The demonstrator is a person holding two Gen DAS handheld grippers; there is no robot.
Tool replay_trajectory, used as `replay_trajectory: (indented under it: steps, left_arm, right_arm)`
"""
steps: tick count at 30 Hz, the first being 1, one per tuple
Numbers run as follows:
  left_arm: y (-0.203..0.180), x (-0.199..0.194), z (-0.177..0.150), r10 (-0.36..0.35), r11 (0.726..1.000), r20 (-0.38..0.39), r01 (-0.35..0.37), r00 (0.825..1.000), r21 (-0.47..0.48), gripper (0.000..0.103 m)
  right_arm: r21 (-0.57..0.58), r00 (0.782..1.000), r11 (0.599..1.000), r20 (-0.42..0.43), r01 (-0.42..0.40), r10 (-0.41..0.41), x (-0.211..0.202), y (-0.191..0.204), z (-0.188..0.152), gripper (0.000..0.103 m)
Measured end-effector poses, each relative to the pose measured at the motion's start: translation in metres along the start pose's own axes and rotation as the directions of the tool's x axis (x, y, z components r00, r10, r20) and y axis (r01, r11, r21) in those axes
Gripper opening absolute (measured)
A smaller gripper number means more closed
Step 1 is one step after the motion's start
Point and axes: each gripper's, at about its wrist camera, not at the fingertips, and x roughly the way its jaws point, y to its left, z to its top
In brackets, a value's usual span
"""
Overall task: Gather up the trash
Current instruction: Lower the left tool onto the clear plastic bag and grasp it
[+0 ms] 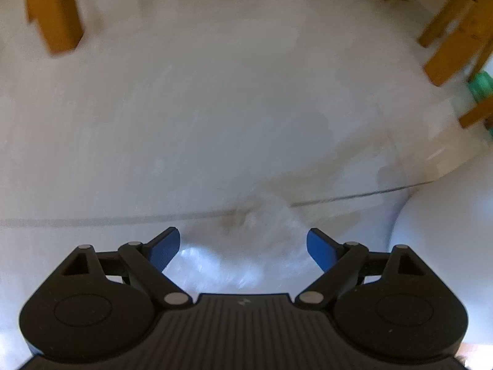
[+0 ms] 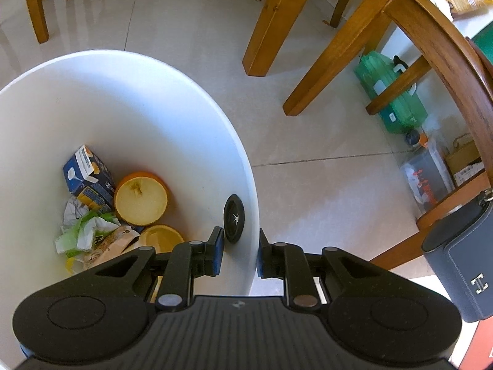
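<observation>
My right gripper (image 2: 239,254) is shut on the near wall of a white trash bin (image 2: 138,98), with one finger inside and one outside. Lying in the bin are a blue carton (image 2: 87,175), two orange halves (image 2: 141,197), and crumpled wrappers (image 2: 83,231). A black round disc (image 2: 233,218) sits on the bin's inner wall just beyond the fingers. The left wrist view is blurred. There my left gripper (image 1: 243,246) points down at the tiled floor, open, with a crumpled clear plastic piece (image 1: 246,246) on the floor between its blue fingers (image 1: 165,246). They do not touch it. The bin's side (image 1: 446,246) shows at the right.
Wooden chair and table legs (image 2: 271,30) stand around on the pale tiled floor (image 2: 323,185). Green plastic containers (image 2: 391,92) and a clear box (image 2: 428,178) sit under a chair at the right. A dark blue bag (image 2: 462,262) hangs close to the right gripper.
</observation>
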Motion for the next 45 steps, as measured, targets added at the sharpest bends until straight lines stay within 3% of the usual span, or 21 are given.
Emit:
replay_trajectory:
  steps: [5,12,17,21,23,25,28,40,45]
  left_arm:
    - [0.008,-0.003,-0.021,-0.149,0.985,-0.065,0.143,0.987,-0.097,0.089]
    - [-0.017,0.0,-0.026,-0.019,0.992,-0.039,0.024,0.999,0.124,0.089]
    - [-0.036,0.011,-0.025,0.044,0.958,-0.032,-0.033,0.999,0.285,0.089]
    - [-0.042,0.015,-0.026,0.079,0.93,-0.01,-0.07,0.997,0.361,0.075]
    - [-0.043,0.018,-0.028,0.085,0.919,-0.014,-0.073,0.996,0.386,0.072]
    - [-0.043,0.016,-0.027,0.091,0.912,-0.012,-0.078,0.996,0.403,0.057]
    - [-0.046,0.019,-0.029,0.083,0.911,-0.002,-0.075,0.997,0.406,0.054]
    - [-0.047,-0.02,-0.032,0.046,0.918,0.021,-0.05,0.999,0.394,0.053]
    - [-0.054,-0.061,-0.036,0.02,0.904,0.026,-0.03,0.999,0.426,0.053]
  right_arm:
    - [0.005,1.0,1.0,-0.002,-0.001,0.001,0.0,-0.001,0.001,0.024]
    - [0.009,1.0,1.0,-0.005,0.0,0.0,0.0,-0.002,0.001,0.024]
    - [0.01,1.0,1.0,-0.005,0.002,-0.001,0.0,0.0,0.001,0.024]
    - [0.009,1.0,1.0,-0.004,0.0,0.0,0.0,0.0,0.001,0.024]
    - [0.009,1.0,1.0,-0.003,0.001,-0.001,0.0,0.0,0.001,0.024]
    - [0.005,1.0,1.0,-0.003,0.002,-0.002,0.0,0.0,0.001,0.024]
    - [0.004,1.0,1.0,-0.002,0.002,-0.002,0.0,0.001,0.001,0.025]
    - [-0.002,1.0,1.0,0.001,0.004,-0.004,0.0,0.002,0.001,0.025]
    - [0.0,1.0,1.0,0.003,0.004,-0.004,0.0,0.002,0.001,0.025]
